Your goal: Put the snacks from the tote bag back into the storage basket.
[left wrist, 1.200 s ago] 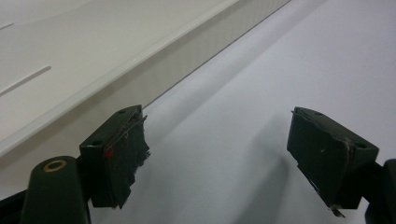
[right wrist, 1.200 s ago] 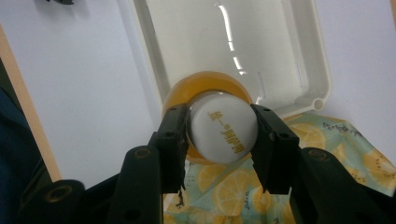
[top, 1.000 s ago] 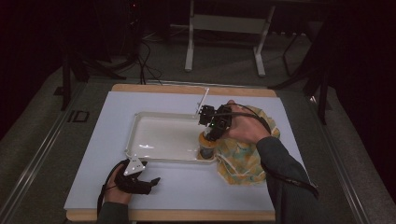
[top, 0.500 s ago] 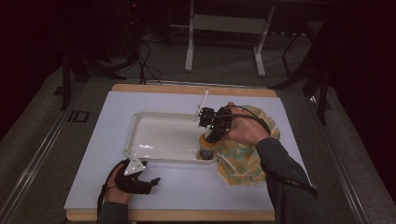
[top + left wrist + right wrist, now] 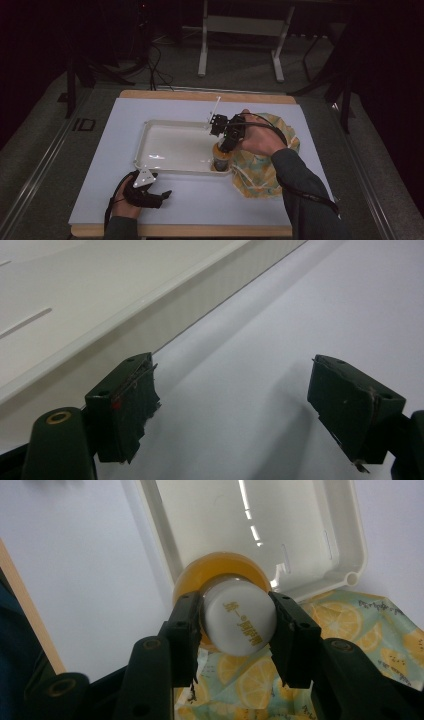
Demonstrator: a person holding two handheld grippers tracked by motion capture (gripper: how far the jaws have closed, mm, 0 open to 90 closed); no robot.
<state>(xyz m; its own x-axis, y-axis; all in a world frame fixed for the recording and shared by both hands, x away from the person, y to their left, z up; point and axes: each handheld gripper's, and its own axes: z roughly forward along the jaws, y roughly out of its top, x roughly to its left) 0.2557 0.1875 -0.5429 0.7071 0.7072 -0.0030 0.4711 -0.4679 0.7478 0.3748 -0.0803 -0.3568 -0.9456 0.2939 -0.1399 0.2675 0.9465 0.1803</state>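
Right gripper [image 5: 235, 625], hand reaching in from the right with wrist bent down, jaws closed on the white cap of an orange plastic bottle [image 5: 240, 617] at the shallow white plastic tray's [image 5: 150, 127] near right corner (lemon-print cloth [image 5: 260, 170] beside). Left gripper [image 5: 232, 405] rests on white tabletop [image 5: 210, 195], jaws wide apart, empty.

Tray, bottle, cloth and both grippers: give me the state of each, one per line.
tray: upright, inside bare apart from the bottle at its near right corner.
bottle: upright, white cap on, clamped at the cap.
cloth: spread flat beside the tray, rumpled.
right gripper: jaws closed on the bottle cap.
left gripper: jaws apart, nothing between them, resting on the table.
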